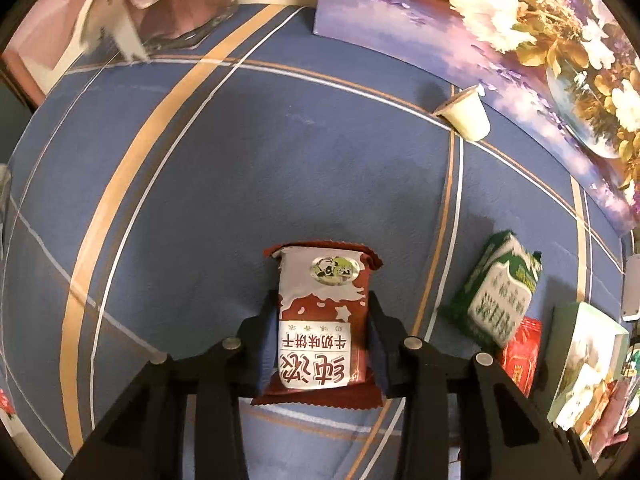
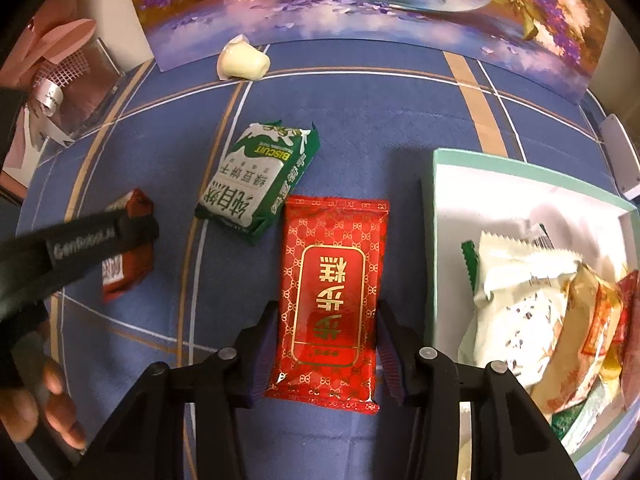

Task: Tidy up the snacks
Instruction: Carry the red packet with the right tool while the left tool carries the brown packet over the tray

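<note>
A brown-red and white milk biscuit packet [image 1: 324,276] lies on the blue striped cloth, and my left gripper [image 1: 323,302] is shut on its long sides. In the right wrist view the same packet [image 2: 124,276] shows at the left under the left gripper's black finger [image 2: 120,228]. My right gripper [image 2: 327,314] is shut on a red packet with gold print [image 2: 336,248], its pads touching both long edges. A green and white biscuit packet [image 2: 256,184] lies just beyond, touching the red one's far corner. A white box with a teal rim [image 2: 436,240] at the right holds several snacks.
A pale jelly cup [image 2: 242,60] lies on its side near a floral painting [image 2: 360,8] propped along the back. A clear box with pink contents [image 2: 68,76] stands at the back left. A person's hand [image 2: 40,408] grips the left tool.
</note>
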The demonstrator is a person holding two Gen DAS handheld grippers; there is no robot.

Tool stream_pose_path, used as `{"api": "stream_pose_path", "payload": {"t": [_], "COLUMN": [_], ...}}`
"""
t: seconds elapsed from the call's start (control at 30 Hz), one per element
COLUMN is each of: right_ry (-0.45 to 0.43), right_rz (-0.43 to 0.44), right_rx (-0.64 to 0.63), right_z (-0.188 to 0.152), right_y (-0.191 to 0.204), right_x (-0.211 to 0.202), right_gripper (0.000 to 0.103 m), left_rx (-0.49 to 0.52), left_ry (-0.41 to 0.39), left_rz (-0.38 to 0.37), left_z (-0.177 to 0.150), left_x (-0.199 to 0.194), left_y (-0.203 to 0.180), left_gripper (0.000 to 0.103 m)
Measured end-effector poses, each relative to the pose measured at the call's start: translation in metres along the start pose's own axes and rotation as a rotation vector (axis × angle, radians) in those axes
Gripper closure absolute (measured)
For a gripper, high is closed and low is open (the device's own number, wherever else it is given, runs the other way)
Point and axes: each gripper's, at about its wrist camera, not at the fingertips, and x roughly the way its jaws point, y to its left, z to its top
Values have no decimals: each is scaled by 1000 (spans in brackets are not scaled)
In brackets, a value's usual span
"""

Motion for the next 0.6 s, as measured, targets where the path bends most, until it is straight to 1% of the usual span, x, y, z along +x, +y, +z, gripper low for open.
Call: {"api": "stream_pose_path", "payload": {"t": [0.03, 0.13, 0.27, 0.4, 0.43, 0.5, 0.57, 0.6], "right_ry": [-3, -16, -42, -75, -80, -93, -103, -108], "right_rz": [1, 11, 23, 33, 35, 39, 42, 43], "right_rx": [2, 8, 7, 15, 18, 31, 39, 46], "right_z": [-1, -5, -12, -24, -24, -23, -22, -22], "right_y": [-1, -3, -4, -7, -6, -9, -10, -12], "right_x": [-3, -12, -27, -48, -50, -60, -67, -71], "right_gripper": [54, 54, 54, 54, 54, 54, 54, 54], "left_rx": [-6, -24, -41, -50, -50, -41, -28, -22], "left_ry": [0, -8, -34, -68, -76, -103, -130, -142], "left_rz": [-3, -17, -44, -70, -72, -78, -90, -96], "left_z": [0, -14, -35, -44, -49, -52, -51, -54], "left_x": [0, -11, -32, -55, -59, -72, -83, -89], "left_y": [2, 12, 24, 32, 26, 26, 2, -2], "left_gripper": [62, 62, 62, 62, 62, 62, 62, 62]}}
